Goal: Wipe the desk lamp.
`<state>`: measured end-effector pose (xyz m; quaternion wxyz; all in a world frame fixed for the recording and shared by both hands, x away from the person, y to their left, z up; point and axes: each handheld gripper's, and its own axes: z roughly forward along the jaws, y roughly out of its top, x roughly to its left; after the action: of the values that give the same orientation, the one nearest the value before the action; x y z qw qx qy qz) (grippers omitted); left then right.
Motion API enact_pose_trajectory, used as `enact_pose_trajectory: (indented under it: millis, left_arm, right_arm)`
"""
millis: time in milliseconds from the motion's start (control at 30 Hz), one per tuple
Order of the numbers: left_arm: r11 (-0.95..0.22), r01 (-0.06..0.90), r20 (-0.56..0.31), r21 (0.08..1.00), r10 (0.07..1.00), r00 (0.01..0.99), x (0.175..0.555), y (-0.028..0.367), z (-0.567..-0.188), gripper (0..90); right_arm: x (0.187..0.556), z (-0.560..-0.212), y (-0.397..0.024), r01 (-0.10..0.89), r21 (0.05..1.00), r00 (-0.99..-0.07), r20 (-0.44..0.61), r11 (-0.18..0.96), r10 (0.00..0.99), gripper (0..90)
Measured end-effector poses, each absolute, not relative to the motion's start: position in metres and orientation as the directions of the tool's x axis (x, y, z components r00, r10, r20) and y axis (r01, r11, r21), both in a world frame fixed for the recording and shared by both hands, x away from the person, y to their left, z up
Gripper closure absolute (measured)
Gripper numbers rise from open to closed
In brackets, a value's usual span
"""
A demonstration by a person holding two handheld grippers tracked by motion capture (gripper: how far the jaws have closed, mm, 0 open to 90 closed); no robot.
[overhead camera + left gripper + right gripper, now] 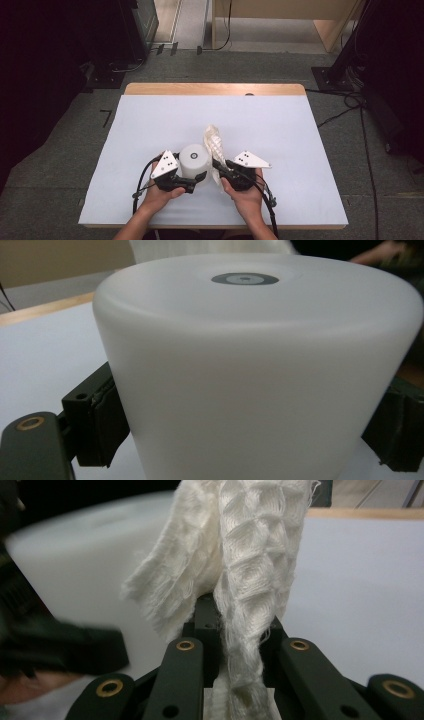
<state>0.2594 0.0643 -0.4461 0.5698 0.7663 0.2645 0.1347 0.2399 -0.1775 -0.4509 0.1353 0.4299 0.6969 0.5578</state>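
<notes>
Holding steady: left gripper (192, 181) is clamping the white cylinder (194, 159) by its sides, near the middle of the table (150, 115), while right gripper (220, 169) is pinching a white waffle-weave cloth (215, 142) that is standing up just right of the cylinder. Risks I'm seeing: smooth tapered wall is likely slipping through the pads (102, 427) if wiping pushes sideways; the frayed, loosely bunched cloth is probably pulling free or snagging in the jaws; both grippers are sitting close, so they could be colliding.

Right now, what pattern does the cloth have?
The cloth is white with a bumpy waffle weave; clearest in the right gripper view.
</notes>
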Motion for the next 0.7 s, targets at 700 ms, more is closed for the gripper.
enact_pose_trajectory:
  millis: [700]
  left_arm:
    - [-0.314,0.224,0.058,0.923,0.688,0.724,0.270,0.067,-0.474,8.8]
  right_arm:
    - [0.245,-0.448,-0.199,0.428,0.903,-0.531,0.267,-0.018,0.804,78.7]
